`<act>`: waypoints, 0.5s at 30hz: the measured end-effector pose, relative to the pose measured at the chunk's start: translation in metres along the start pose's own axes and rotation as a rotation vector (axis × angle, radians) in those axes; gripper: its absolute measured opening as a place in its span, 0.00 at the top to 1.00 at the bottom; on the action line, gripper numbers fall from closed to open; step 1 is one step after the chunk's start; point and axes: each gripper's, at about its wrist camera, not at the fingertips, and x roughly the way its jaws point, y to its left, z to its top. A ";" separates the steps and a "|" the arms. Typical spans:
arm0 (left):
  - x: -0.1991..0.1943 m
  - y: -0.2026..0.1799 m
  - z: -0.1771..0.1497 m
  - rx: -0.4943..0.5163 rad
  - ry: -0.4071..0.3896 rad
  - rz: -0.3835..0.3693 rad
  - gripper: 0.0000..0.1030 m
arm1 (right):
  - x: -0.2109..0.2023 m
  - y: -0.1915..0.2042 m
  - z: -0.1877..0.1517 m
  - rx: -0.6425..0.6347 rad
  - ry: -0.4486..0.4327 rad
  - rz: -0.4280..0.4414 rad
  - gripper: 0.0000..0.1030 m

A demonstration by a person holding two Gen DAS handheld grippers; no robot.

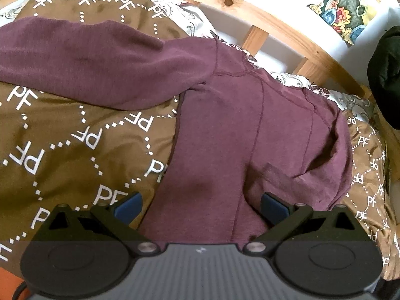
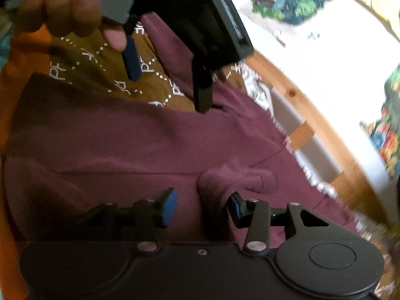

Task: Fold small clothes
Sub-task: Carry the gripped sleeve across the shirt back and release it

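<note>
The maroon sweatshirt (image 1: 225,135) lies spread on a brown bedspread (image 1: 62,155) printed with white "PF" lettering, and every position below is given relative to that garment. In the left wrist view, one sleeve (image 1: 82,60) runs out from the garment's shoulder toward the left edge of the picture, resting on the bedspread; the garment's body extends down the middle of the frame to the left gripper (image 1: 201,206). That gripper stands with its blue-padded fingers wide apart, the left pad over the bedspread just beside the garment's edge, the right pad over the maroon cloth, nothing clamped between them. Beyond the garment, a pine bed rail (image 1: 262,20) curves past, with a patterned cushion (image 1: 350,5) above it against the wall. In the right wrist view, which is motion-blurred, the right gripper (image 2: 202,208) also stands parted, both pads over the sweatshirt, with a raised bunch of maroon cloth (image 2: 237,180) lying just ahead of the gap; contact cannot be confirmed. The left gripper hangs over the garment's far edge, held by the person's hand (image 2: 72,12).
</note>
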 end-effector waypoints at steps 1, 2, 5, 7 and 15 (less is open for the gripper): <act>0.000 0.000 0.000 0.000 -0.004 0.003 0.01 | 0.002 -0.002 -0.001 0.016 0.014 -0.008 0.54; -0.001 0.001 0.000 -0.002 -0.007 0.004 0.01 | 0.005 -0.006 -0.001 0.025 0.021 -0.016 0.54; -0.001 0.002 0.001 -0.012 -0.011 0.001 0.01 | 0.000 -0.002 0.000 -0.012 -0.016 -0.040 0.54; -0.001 0.003 0.001 -0.018 -0.012 0.000 0.01 | -0.007 0.010 0.000 -0.112 -0.076 -0.028 0.55; 0.011 0.005 0.000 -0.016 -0.009 0.008 0.01 | -0.022 0.037 -0.006 -0.367 -0.164 -0.040 0.57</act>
